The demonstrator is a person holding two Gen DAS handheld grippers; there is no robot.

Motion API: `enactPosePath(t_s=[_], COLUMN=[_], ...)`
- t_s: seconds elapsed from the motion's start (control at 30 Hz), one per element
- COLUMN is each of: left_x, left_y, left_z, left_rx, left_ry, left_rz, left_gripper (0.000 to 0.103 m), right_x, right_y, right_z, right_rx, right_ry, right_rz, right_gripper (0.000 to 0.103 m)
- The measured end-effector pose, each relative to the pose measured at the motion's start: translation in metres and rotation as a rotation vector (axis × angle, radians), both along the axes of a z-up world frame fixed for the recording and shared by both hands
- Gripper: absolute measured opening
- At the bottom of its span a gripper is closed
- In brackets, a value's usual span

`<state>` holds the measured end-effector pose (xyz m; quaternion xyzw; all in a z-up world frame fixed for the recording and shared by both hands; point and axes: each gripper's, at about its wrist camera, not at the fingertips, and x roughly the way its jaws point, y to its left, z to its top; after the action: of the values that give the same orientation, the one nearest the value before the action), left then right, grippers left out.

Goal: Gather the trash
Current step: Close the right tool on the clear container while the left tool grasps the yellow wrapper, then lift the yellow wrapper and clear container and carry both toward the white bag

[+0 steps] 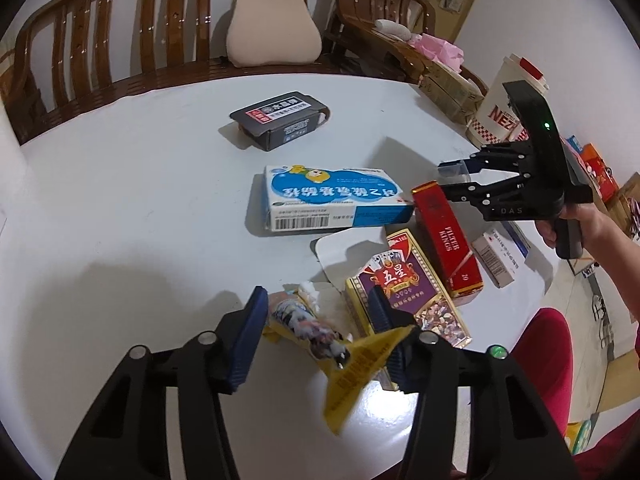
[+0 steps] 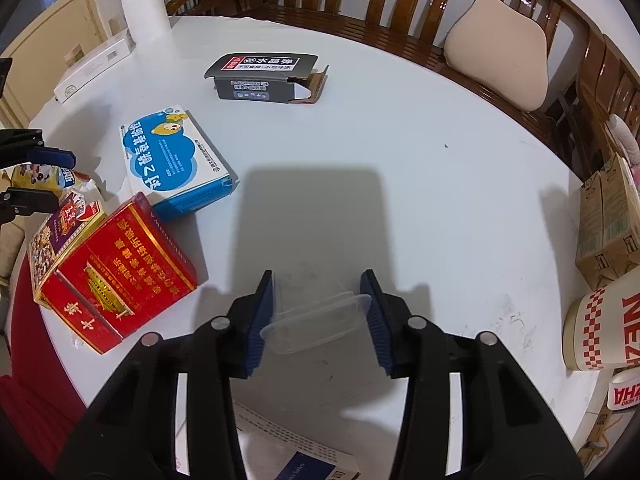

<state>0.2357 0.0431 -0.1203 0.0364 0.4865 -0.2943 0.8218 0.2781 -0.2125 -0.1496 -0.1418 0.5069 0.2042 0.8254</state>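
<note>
The right gripper (image 2: 318,312) is gripping a clear plastic container (image 2: 316,322) between its 2 blue pads (image 2: 260,312), and is carrying it just above the white table (image 2: 400,160), near the edge closest to the person. The container looks thin and springy, so I judge the squeeze should be kept light and even; too much pressure may be buckling the walls and letting the rim slip out. Keeping it level until it is over whatever is receiving the trash would serve best; no bin is showing in either view.

The left gripper (image 1: 316,332) is standing wide apart around a yellow snack wrapper (image 1: 320,336), which is lying crumpled at the near edge of the table, just beside a purple card box (image 1: 412,292). Its jaws are not clamping yet; the right finger seems to be touching the wrapper's yellow flap. Closing should be aimed at the bunched middle, not the loose flap, which may be tearing or sliding free.

In the left wrist view, the person's right hand (image 1: 576,220) is wrapped around the handle, holding that tool roughly level above the right-hand side of the table, fingers pointing inward over a red cigarette carton (image 1: 448,236). The left tool is tilting down toward the surface.
</note>
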Motion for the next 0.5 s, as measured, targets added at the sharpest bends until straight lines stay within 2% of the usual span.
enactPosePath(t_s=[0.17, 0.23, 0.3, 0.5], left_x=[0.0, 0.0, 0.0, -0.002], left_y=[0.007, 0.008, 0.011, 0.014], left_z=[-0.001, -0.004, -0.01, -0.009], left_rx=[-0.016, 0.012, 0.01, 0.019], left_ry=[0.019, 0.022, 0.05, 0.061], left_rz=[0.04, 0.058, 0.066, 0.101], left_gripper=[0.038, 0.02, 0.02, 0.02], right_x=[0.001, 0.001, 0.001, 0.002], right_y=[-0.001, 0.0, 0.0, 0.002], right_z=[0.0, 0.0, 0.0, 0.002], right_rx=[0.006, 0.0, -0.004, -0.02], right_ry=[0.005, 0.002, 0.001, -0.014], right_rz=[-0.029, -0.035, -0.049, -0.082], right_gripper=[0.043, 0.043, 0.043, 0.043])
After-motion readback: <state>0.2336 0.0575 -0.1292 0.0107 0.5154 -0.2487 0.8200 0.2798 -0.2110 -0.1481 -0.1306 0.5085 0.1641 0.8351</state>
